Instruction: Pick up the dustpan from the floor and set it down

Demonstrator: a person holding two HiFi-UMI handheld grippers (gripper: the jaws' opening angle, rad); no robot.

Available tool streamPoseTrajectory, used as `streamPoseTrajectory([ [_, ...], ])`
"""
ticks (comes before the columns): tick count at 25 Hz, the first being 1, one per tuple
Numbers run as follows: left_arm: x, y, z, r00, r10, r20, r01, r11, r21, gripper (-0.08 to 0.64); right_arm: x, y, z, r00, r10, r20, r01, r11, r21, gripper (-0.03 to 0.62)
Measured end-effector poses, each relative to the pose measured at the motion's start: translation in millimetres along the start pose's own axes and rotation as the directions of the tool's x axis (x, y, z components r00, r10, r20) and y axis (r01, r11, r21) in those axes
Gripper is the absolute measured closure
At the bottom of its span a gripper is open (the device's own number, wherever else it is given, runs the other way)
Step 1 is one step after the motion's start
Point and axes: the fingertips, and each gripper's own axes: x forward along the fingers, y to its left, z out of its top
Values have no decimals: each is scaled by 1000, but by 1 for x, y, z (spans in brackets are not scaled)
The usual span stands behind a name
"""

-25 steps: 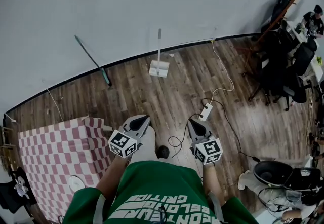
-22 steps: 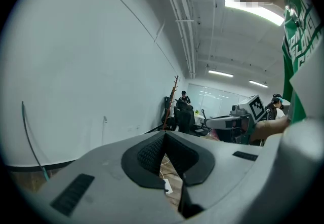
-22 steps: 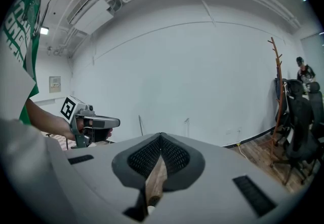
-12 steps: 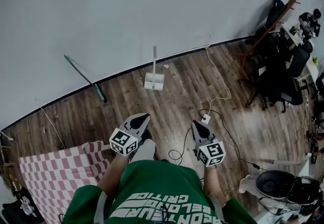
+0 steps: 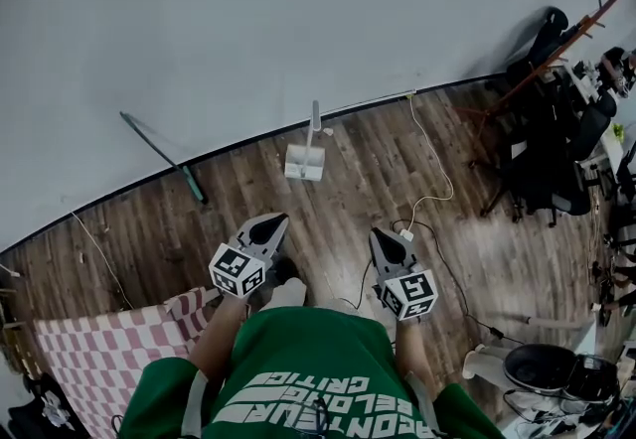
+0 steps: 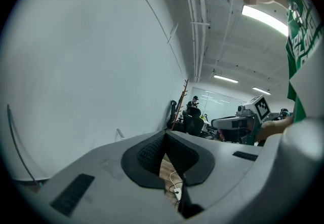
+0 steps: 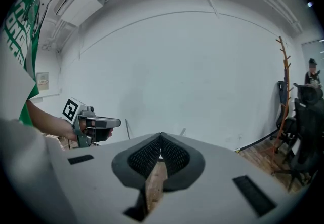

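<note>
Head view: dustpan near wall; open floor around

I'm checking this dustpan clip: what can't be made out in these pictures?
White long-handled dustpan: too small in the head view to show its contents; the left hand-held gripper and right hand-held gripper block most of the floor in their own views.
Red-and-white checked cloth: cut off by the head view's left and bottom edges.
Black office chairs: too small and dark to separate.

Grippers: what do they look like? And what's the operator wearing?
The left gripper and right gripper: grey, wedge-shaped shells tapering to black mesh-textured pads. Each bears a white cube with black square markers. Green short-sleeved shirt, white lettering.
</note>
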Motion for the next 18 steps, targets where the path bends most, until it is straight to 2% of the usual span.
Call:
streamPoseTrajectory([
  [12, 19, 53, 14, 1000, -3, 2, 3, 1000, -14, 557, 55, -2, 19, 1000, 15, -7, -15, 1000, 4, 584],
  [18, 37, 79, 23, 1000, 26, -6, -26, 1000, -9, 557, 93, -24, 30, 999, 51, -8, -51, 999, 5, 584],
])
